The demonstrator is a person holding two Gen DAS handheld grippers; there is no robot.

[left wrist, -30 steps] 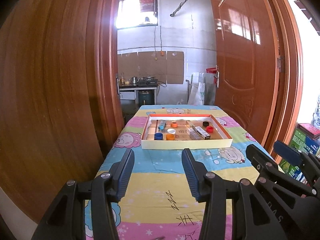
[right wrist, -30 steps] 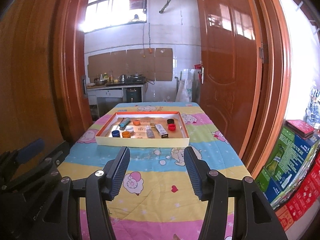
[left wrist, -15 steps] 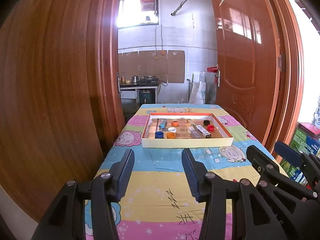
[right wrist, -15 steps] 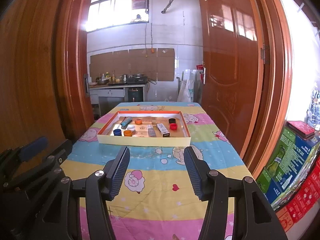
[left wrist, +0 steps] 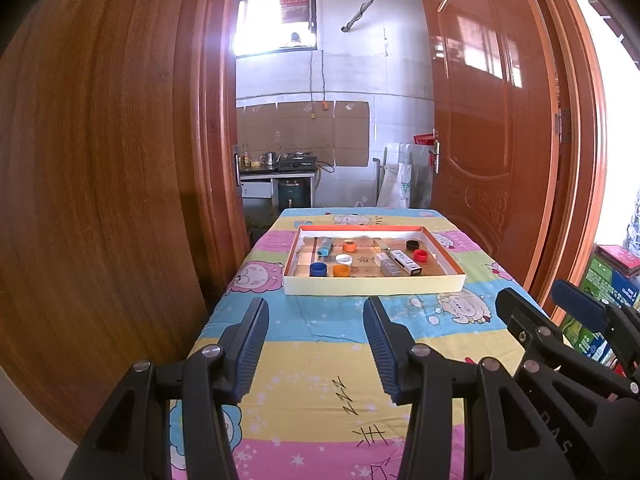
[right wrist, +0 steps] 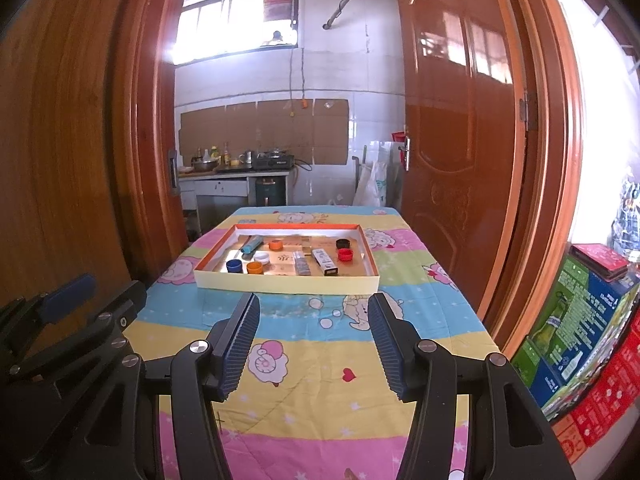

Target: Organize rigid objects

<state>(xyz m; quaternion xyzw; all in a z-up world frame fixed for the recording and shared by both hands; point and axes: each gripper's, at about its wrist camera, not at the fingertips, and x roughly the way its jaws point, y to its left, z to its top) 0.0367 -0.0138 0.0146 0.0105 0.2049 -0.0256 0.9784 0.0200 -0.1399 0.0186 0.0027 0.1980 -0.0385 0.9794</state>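
A shallow cream box with an orange rim (left wrist: 374, 285) (right wrist: 286, 285) lies in the middle of the table. Inside it are several bottle caps: a blue cap (left wrist: 318, 269) (right wrist: 234, 266), orange caps, a white cap (left wrist: 343, 259), a black cap (right wrist: 343, 243) and a red cap (left wrist: 420, 255) (right wrist: 345, 255). A blue lighter (left wrist: 324, 246) (right wrist: 251, 244), a clear block and a white stick-shaped item (left wrist: 405, 262) (right wrist: 325, 261) lie there too. My left gripper (left wrist: 316, 312) and right gripper (right wrist: 314, 308) both stand open and empty, side by side, over the near half of the table, short of the box.
The table wears a striped cartoon cloth (left wrist: 332, 364). Wooden door leaves (left wrist: 100, 184) (right wrist: 460, 160) flank it on both sides. Stacked printed cartons (right wrist: 580, 320) stand at the right. A kitchen counter (right wrist: 236, 176) lies beyond the far end.
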